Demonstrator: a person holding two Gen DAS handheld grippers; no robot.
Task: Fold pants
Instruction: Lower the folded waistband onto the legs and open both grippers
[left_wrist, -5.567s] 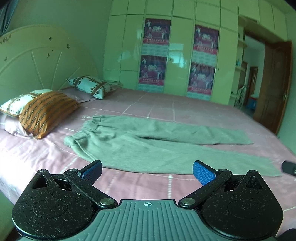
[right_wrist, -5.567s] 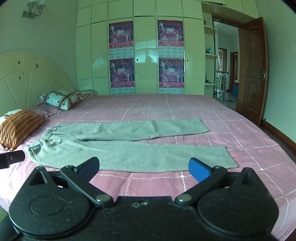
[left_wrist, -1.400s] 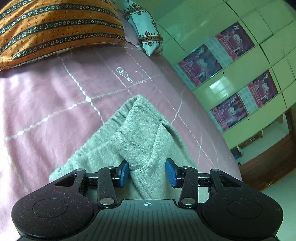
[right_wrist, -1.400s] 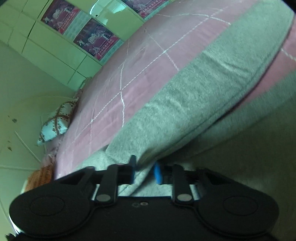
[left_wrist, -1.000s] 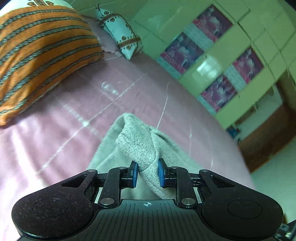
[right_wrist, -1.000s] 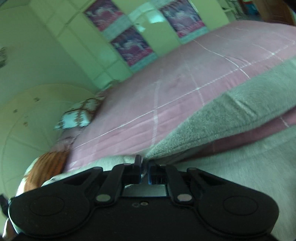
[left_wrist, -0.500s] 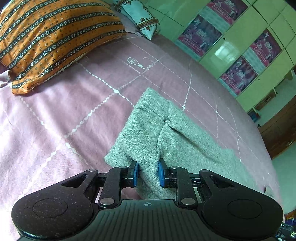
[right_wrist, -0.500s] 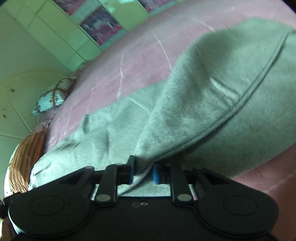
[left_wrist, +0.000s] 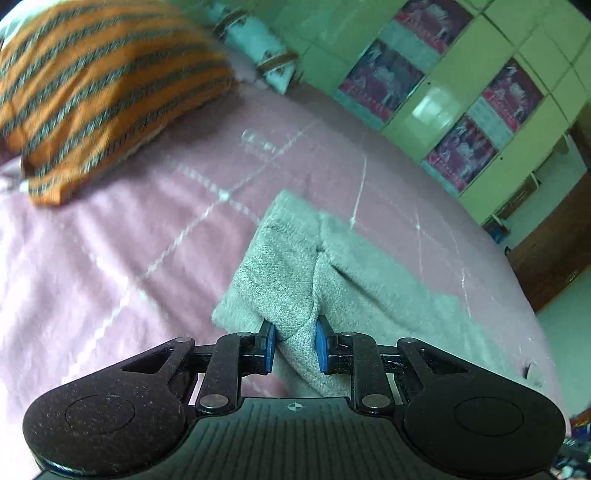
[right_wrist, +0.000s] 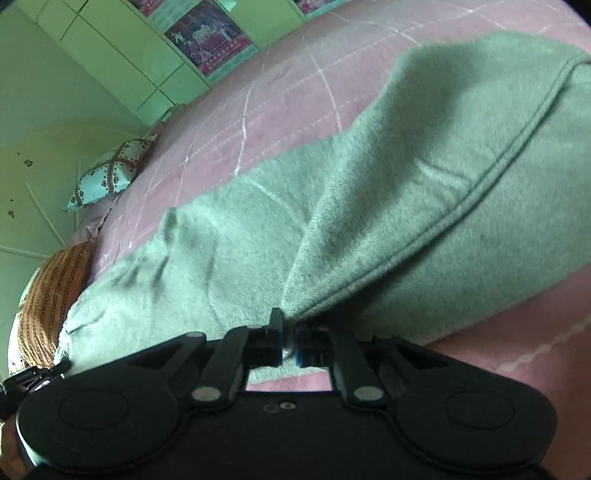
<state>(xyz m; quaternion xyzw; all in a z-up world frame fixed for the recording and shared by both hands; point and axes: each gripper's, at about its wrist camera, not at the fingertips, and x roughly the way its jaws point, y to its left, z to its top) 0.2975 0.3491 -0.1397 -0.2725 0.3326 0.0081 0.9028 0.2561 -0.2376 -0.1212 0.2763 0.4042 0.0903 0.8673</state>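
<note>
Pink bed (left_wrist: 110, 258), grey sweatpants (left_wrist: 288, 266) lengthwise left-right. My left hand-held gripper (left_wrist: 293, 345) pinches waistband; right hand-held gripper (right_wrist: 289, 343) clamped on hem, leg doubled over.

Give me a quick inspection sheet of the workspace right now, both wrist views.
Surface: bed with a pink quilted cover, lightly rumpled.
Job's things: grey pants, one leg laid over the other; waistband end bunched.
Clutter: orange striped pillow and a patterned pillow at the head end, apart from the pants.
Grippers: left gripper shut on the waistband end; right gripper shut on the leg hem.
Cables: nothing seen.
Surroundings: green wardrobe with posters, wooden door at the right, headboard.
</note>
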